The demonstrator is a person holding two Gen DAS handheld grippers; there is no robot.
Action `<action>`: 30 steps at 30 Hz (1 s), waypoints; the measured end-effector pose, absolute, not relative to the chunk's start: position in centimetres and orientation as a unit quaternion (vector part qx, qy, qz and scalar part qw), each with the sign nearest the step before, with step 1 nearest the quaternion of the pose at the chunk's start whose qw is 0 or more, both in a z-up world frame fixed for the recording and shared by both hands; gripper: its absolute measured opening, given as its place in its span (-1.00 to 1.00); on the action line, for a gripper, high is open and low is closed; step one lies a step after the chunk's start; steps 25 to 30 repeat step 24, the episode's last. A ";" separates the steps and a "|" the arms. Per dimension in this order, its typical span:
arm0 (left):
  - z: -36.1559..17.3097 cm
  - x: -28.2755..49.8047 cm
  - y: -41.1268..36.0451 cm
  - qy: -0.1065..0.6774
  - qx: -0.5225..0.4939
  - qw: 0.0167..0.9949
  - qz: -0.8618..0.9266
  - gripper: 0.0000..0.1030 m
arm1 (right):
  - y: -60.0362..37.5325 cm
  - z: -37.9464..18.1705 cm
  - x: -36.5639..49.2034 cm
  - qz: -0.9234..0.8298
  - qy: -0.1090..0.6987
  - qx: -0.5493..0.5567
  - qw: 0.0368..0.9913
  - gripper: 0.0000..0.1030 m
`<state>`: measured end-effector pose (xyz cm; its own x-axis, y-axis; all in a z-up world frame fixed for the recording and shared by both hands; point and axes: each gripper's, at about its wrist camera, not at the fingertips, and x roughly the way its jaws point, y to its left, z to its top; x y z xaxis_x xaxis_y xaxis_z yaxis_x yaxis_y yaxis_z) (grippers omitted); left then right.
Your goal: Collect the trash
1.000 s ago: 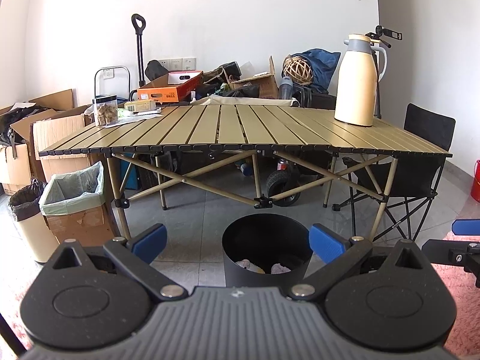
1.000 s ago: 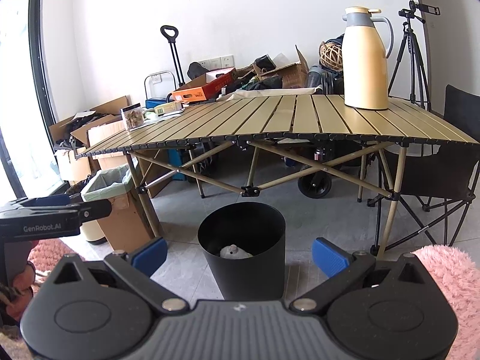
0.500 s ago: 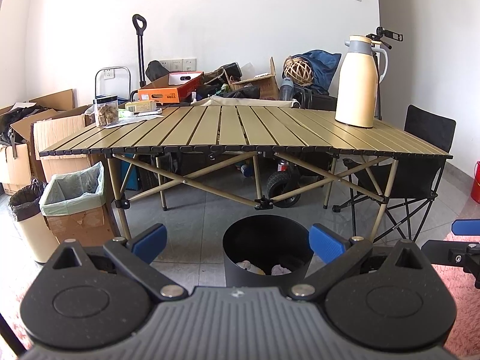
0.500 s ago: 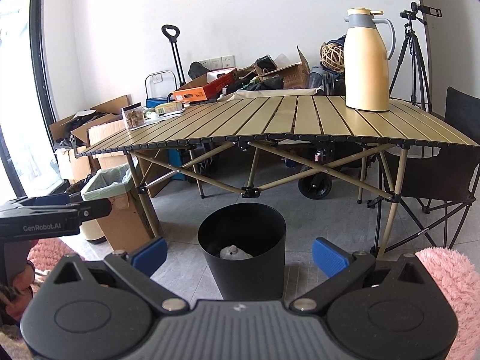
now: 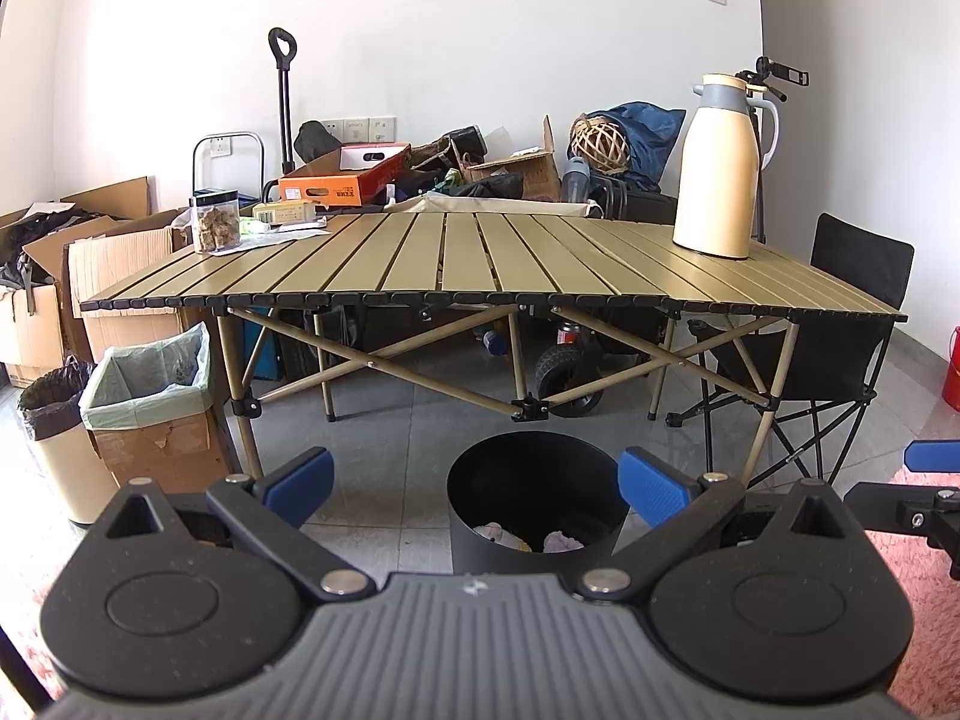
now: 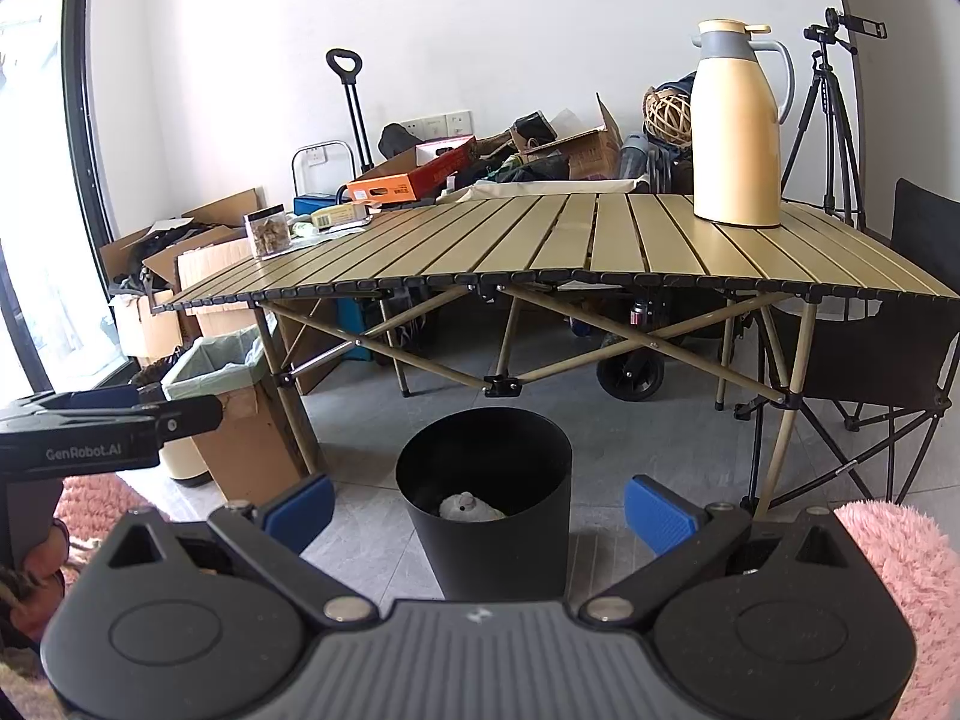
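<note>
Grippers, left gripper (image 5: 474, 489) and right gripper (image 6: 477, 507), are both gaping wide and empty above the black bin (image 6: 485, 480) holding crumpled trash (image 6: 469, 507).

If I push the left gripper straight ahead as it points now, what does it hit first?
Probably the black bin on the floor, just ahead between the open left gripper fingers. Depth is unclear; aimed higher, it would reach the folding table beyond.

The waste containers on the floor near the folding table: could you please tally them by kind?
Black round bin, crumpled trash inside: 1
Cardboard box with pale green liner: 1
Cream bin with black liner: 1
Total: 3
</note>
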<state>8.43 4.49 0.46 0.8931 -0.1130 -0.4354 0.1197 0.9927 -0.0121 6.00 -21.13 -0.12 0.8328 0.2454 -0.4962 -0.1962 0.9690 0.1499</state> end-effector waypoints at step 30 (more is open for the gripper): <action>0.5 8.6 4.8 0.219 -0.001 0.974 -0.057 1.00 | -21.3 -0.2 6.4 0.114 0.272 0.045 0.955 1.00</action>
